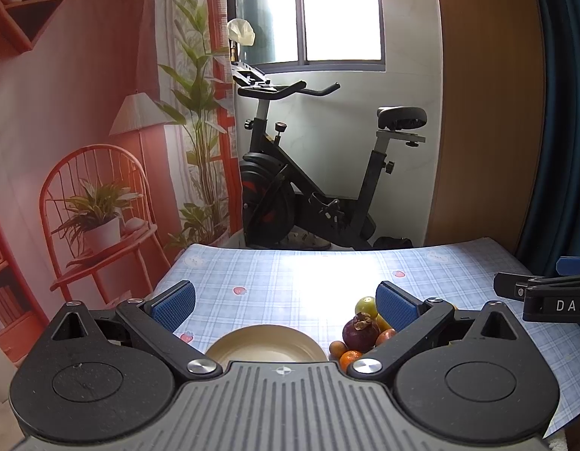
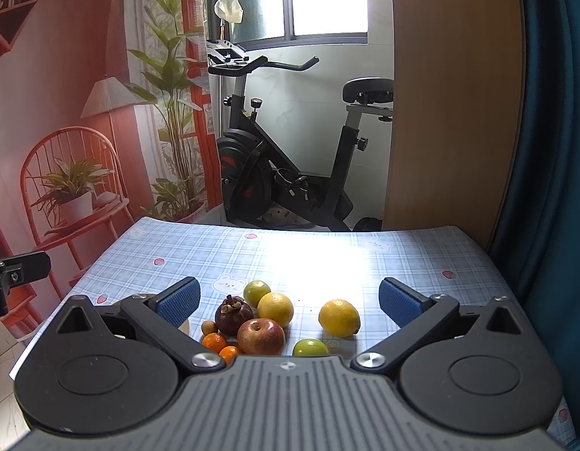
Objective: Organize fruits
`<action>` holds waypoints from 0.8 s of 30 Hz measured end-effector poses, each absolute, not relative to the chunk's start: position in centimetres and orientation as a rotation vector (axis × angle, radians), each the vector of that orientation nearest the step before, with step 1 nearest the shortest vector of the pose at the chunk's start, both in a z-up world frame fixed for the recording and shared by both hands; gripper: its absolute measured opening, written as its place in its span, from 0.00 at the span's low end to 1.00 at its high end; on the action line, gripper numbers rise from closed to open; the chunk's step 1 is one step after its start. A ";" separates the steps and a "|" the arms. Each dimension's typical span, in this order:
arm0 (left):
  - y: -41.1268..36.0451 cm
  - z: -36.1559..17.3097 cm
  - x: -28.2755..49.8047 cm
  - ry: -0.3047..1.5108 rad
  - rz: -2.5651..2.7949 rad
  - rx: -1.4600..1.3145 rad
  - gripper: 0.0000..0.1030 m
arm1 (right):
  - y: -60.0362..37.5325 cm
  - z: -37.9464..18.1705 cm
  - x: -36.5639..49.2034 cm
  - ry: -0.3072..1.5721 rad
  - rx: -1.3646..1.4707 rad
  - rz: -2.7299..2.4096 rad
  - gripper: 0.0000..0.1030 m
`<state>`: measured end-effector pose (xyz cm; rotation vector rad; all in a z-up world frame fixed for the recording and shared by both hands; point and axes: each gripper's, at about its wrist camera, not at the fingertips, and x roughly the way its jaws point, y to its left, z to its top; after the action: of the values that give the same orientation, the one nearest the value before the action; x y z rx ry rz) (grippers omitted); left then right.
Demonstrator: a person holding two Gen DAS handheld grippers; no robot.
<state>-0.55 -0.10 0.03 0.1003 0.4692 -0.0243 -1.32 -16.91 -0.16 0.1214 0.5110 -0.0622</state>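
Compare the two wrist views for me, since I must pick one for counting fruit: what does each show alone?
Only the left wrist view shows the plate clearly.

Only the right wrist view shows the lemon, the apple whole, and the front green fruit.

Both show the mangosteen, the tangerines, the checked tablecloth and the exercise bike.

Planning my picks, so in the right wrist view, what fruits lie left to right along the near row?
Small brown fruit → mangosteen → red apple → green fruit → lemon.
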 end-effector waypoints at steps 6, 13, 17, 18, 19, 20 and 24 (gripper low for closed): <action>-0.1 0.0 -0.5 0.466 -0.022 0.099 1.00 | -16.9 -0.1 -1.4 0.508 0.124 -0.063 1.00; -0.1 0.0 -0.6 0.464 -0.021 0.094 1.00 | -17.1 -0.3 -1.3 0.510 0.127 -0.065 1.00; -0.2 -0.1 -0.7 0.463 -0.023 0.094 1.00 | -17.1 -0.2 -1.4 0.509 0.127 -0.066 1.00; -0.2 -0.1 -0.7 0.462 -0.024 0.094 1.00 | -17.1 -0.2 -1.4 0.508 0.128 -0.067 1.00; -0.2 0.0 -0.7 0.462 -0.024 0.094 1.00 | -17.1 -0.1 -1.4 0.507 0.128 -0.067 1.00; -0.2 0.0 -0.7 0.460 -0.023 0.094 1.00 | -17.1 -0.1 -1.5 0.506 0.128 -0.067 1.00; 0.0 -0.1 -0.8 0.459 -0.017 0.088 1.00 | -17.1 -0.1 -1.5 0.504 0.128 -0.067 1.00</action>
<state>-0.76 -0.04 -0.06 0.0876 0.4587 -0.0167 -1.55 -17.14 -0.14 0.1279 0.5042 -0.0671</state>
